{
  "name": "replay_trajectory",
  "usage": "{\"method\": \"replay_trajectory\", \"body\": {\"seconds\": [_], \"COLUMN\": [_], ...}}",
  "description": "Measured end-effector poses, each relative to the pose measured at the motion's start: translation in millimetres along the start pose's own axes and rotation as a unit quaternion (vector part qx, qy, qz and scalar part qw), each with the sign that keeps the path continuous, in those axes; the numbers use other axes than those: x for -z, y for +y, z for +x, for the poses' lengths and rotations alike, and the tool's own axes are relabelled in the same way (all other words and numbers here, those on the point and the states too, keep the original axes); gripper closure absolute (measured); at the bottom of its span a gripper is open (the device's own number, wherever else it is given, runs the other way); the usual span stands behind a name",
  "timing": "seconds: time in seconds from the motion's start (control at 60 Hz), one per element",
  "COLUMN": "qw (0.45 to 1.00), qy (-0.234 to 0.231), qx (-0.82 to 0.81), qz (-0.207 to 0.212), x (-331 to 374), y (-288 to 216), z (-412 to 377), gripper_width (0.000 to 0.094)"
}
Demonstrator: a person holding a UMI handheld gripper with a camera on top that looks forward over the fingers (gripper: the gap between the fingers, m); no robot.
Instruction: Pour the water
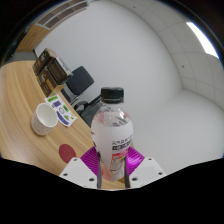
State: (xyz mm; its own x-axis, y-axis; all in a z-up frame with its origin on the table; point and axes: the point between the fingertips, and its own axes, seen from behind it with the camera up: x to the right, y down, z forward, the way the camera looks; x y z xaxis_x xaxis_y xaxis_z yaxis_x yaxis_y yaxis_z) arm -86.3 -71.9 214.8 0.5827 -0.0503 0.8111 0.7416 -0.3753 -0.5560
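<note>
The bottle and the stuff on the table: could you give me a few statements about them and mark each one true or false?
1. The gripper holds the water bottle between its fingers. True.
2. The bottle's black cap is off. False: it is on.
3. A white paper cup stands on the wooden table. True.
4. The cup lies on its side. False: it stands upright.
5. A small carton sits beside the cup. True.

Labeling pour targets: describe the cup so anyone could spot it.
Start at the wooden table. Beyond the tool, shut on the clear water bottle, a white paper cup stands upright and open-topped beside a small green-printed box. It is the only round white container.
</note>
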Motion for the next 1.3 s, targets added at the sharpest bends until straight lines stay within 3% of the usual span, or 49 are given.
{"method": "replay_trajectory", "body": {"seconds": [0.15, 0.367, 0.5, 0.617, 0.8, 1.0, 1.167, 1.3], "qw": [0.979, 0.89, 0.837, 0.835, 0.893, 0.988, 0.974, 0.938], "qy": [0.042, 0.09, 0.103, 0.089, 0.048, -0.061, -0.138, -0.208], "qx": [0.199, 0.444, 0.533, 0.539, 0.442, 0.111, -0.145, -0.261], "qz": [0.022, 0.053, 0.066, 0.067, 0.073, 0.09, 0.104, 0.089], "x": [-48.8, -87.7, -94.9, -98.7, -96.7, -80.4, -63.9, -74.6], "y": [-32.2, -66.6, -71.6, -66.5, -65.1, -78.9, -79.9, -56.8], "z": [-2.2, -34.5, -54.9, -65.0, -57.6, -26.9, -15.3, -35.3], "gripper_width": [0.0627, 0.0628, 0.0628, 0.0628, 0.0628, 0.0626, 0.0626, 0.0626]}}
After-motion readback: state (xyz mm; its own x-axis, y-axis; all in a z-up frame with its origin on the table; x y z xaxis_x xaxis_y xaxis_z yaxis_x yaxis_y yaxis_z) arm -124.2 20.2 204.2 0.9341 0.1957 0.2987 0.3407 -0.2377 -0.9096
